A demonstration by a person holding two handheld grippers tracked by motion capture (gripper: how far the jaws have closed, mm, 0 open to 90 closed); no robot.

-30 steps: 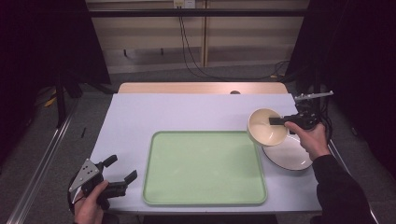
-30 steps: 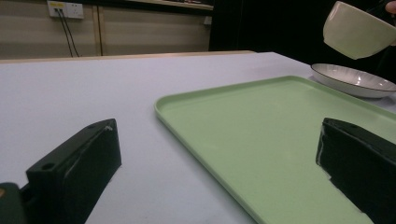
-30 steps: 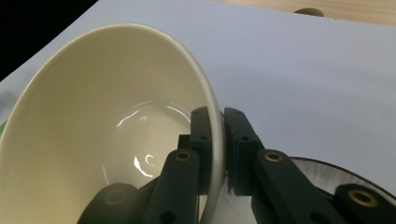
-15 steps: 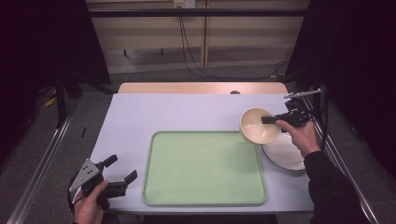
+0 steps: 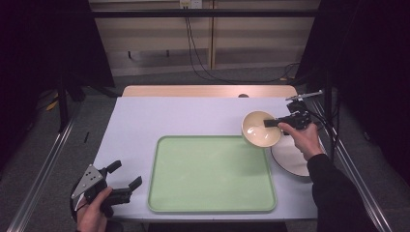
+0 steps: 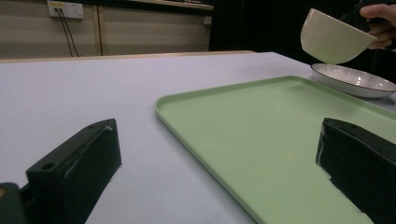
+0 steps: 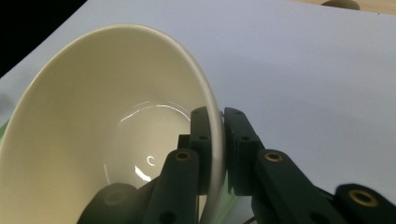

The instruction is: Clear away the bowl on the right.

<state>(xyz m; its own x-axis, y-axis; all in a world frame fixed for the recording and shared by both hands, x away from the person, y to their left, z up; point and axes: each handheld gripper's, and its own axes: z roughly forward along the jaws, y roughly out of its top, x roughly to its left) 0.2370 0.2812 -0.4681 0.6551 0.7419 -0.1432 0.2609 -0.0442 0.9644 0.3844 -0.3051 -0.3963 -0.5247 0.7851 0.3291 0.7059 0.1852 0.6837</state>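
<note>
Bowl (image 5: 260, 128) count one, plate (image 5: 291, 158) one, tray (image 5: 211, 175) one. Right claw (image 5: 272, 123) pinching bowl rim, now shifted left toward tray since earlier. Left claw (image 5: 124, 175) spread wide, empty, on bench (image 5: 179, 116).

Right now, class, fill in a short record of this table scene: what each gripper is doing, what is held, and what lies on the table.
right gripper: shut on the rim of the bowl
bowl: cream, empty, lifted clear of the table
left gripper: open, holding nothing, at the near left corner
tray: green, empty, flat on the table
plate: white, right of the tray
</note>
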